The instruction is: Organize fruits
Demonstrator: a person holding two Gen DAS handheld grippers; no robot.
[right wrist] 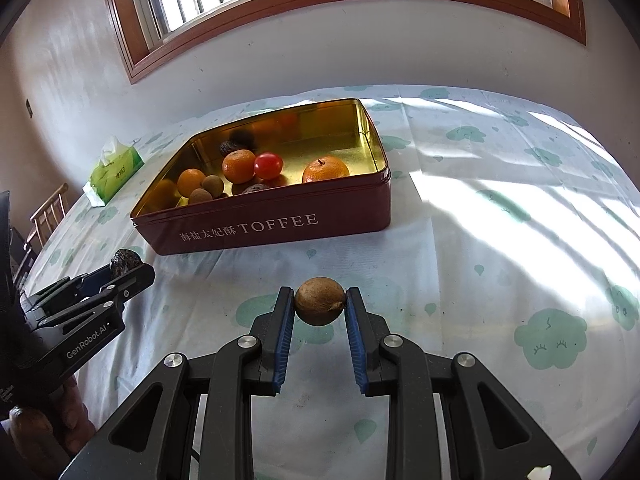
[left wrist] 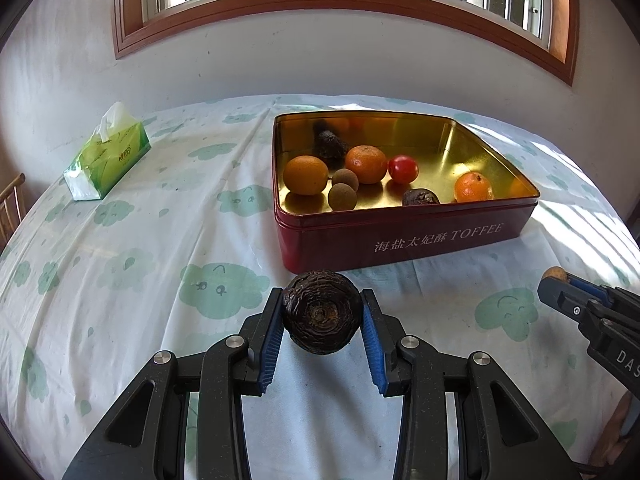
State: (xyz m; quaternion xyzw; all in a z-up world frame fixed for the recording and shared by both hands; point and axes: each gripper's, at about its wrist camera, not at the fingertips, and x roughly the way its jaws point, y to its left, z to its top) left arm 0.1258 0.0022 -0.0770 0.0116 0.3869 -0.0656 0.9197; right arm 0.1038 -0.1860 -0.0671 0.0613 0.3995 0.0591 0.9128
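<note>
Left tool [left wrist: 322, 312] pinching wrinkled dark round fruit [left wrist: 321, 312], right tool [right wrist: 320, 302] pinching smooth brown longan [right wrist: 320, 301], red metal tin [left wrist: 400, 236] beyond

Both wrist cameras sit low and close over the table [left wrist: 120, 280], facing the window wall at 12 o'clock; they share the red tin [left wrist: 400, 236] [right wrist: 280, 228], seen from its front-left and front-right.

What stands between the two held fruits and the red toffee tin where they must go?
Nothing visible. The left gripper holds a dark wrinkled fruit and the right gripper holds a brown longan; only bare tablecloth lies before the toffee tin, whose near wall they must clear.
</note>
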